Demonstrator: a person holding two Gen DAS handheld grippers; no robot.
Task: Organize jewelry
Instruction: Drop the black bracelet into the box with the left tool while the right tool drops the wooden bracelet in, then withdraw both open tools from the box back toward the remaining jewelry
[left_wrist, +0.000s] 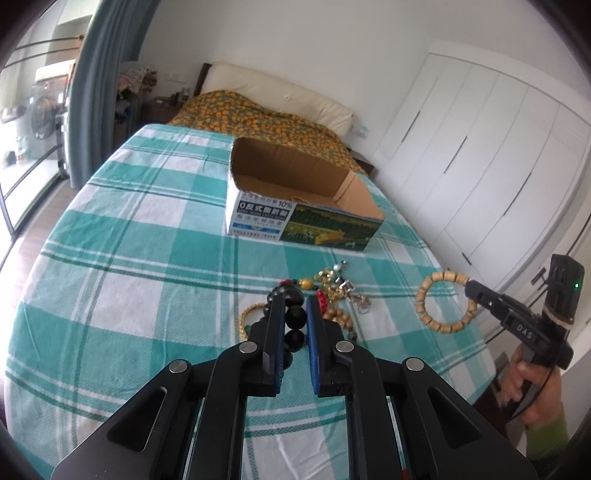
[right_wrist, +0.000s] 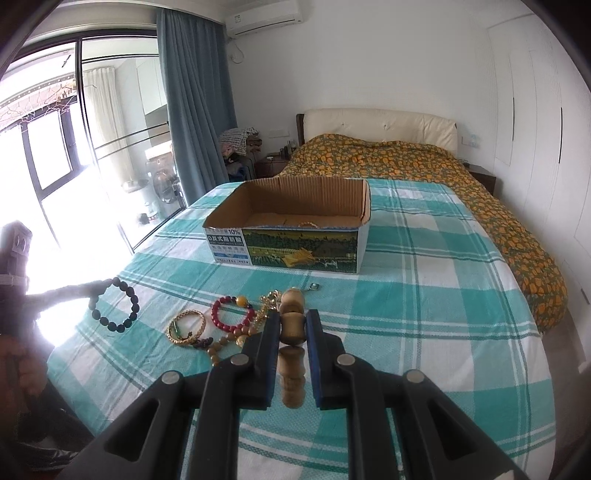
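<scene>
Checked bedspread (right_wrist: 424, 258) carrying loose jewelry (right_wrist: 221, 321); left gripper (left_wrist: 295, 314) pinching black bead bracelet (right_wrist: 114, 306), right gripper (right_wrist: 293, 328) pinching wooden bead bracelet (left_wrist: 443, 302), both seemingly heading for cardboard box (right_wrist: 288, 243).

A: Left hand-held gripper (left_wrist: 295, 317): black angular linkage arms, four round silver pivot screws, blue pads lining the inner faces of both fingers.

B: Right hand-held gripper (right_wrist: 293, 325): same build. Black arms, silver screws, blue pads.

A: Seen from the left wrist camera, its black body carries white lettering "DAS", a pistol-type handle and a thin black cable. A black module above shows a small green light.

B: The person's hand (left_wrist: 532, 376) on that handle: a yellow-green sleeve (left_wrist: 550, 435) at the wrist.
</scene>
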